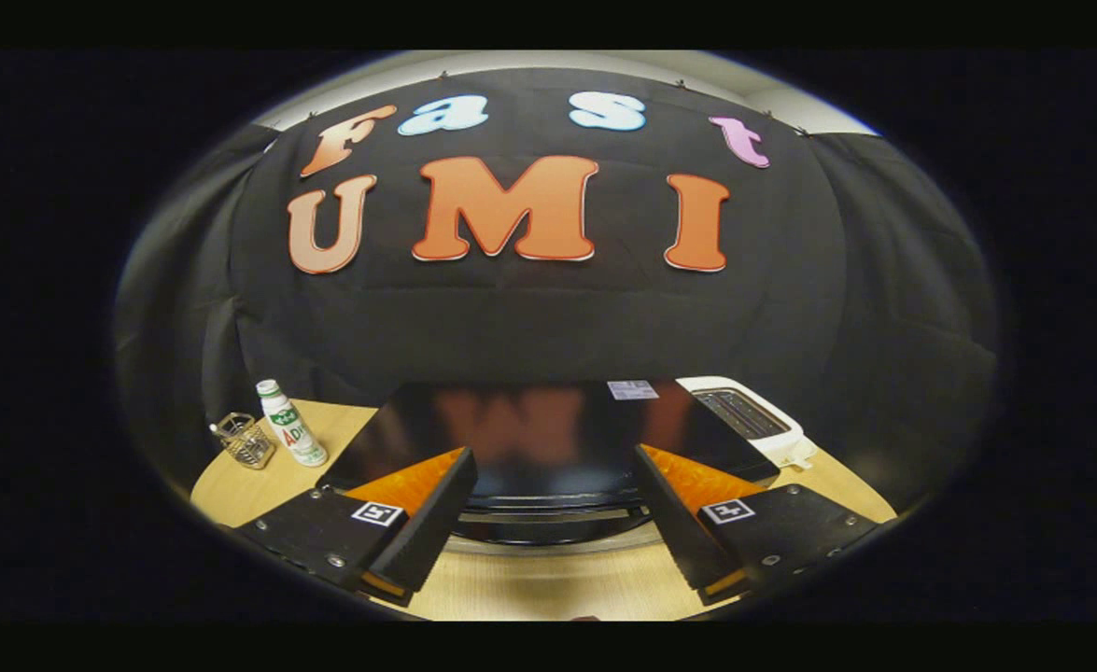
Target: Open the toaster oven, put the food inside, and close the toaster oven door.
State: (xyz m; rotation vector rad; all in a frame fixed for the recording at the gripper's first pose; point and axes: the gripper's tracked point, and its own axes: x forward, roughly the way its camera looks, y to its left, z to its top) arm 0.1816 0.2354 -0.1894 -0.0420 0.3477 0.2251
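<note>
Left to right: wire basket (243,441) and small bottle (290,425) sit close together on the wood table (548,583), well left of the fingers. Dead ahead, the oven (548,439): black, boxy, glossy top, with a curved metal bar at its front edge (we read that as the door handle (557,515), can't confirm). To its right, touching or just beside it, a white slot toaster (744,415).

We have the gripper (553,513) spread wide, nothing between the fingers, both raised over the oven's near edge. No contact that we can see.

The door looks closed; the food we can't spot.

Handling guess: the oven is heavy and rigid, won't slide easily. The door is likely hinged low and glass-fronted, so pull smooth, no yank. Best hold is the bar's middle, a finger on either side; the metal looks slick, so expect some slip. The glossy top gives no grip. The table is matte, light wood grain.
</note>
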